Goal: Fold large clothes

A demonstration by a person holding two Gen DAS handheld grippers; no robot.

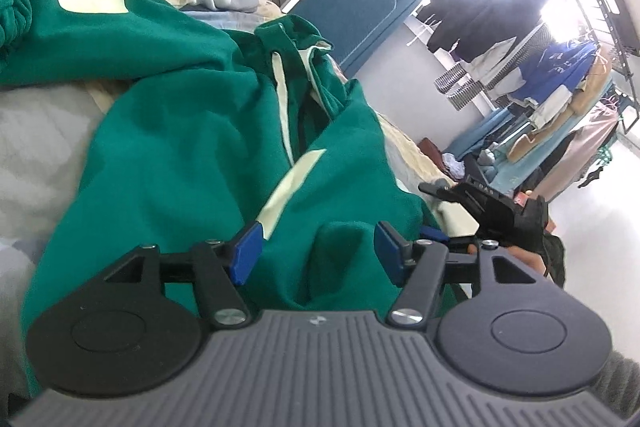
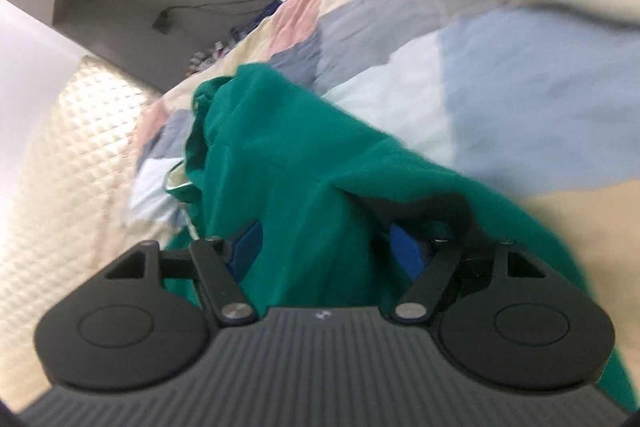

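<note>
The green cotton sweatshirt point(image 1: 192, 163) lies ahead on the patchwork bed point(image 2: 520, 75); a ridge of cloth stands between the left gripper point(image 1: 316, 251)'s parted jaws, ungripped. The right gripper point(image 2: 324, 247) gapes over cloth too.

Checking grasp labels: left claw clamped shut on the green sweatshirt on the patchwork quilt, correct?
Not clamped. In the left wrist view the left claw stands open, pads clear of the fabric, with a ridge of the green sweatshirt between them. It does lie on the patchwork quilt.
</note>
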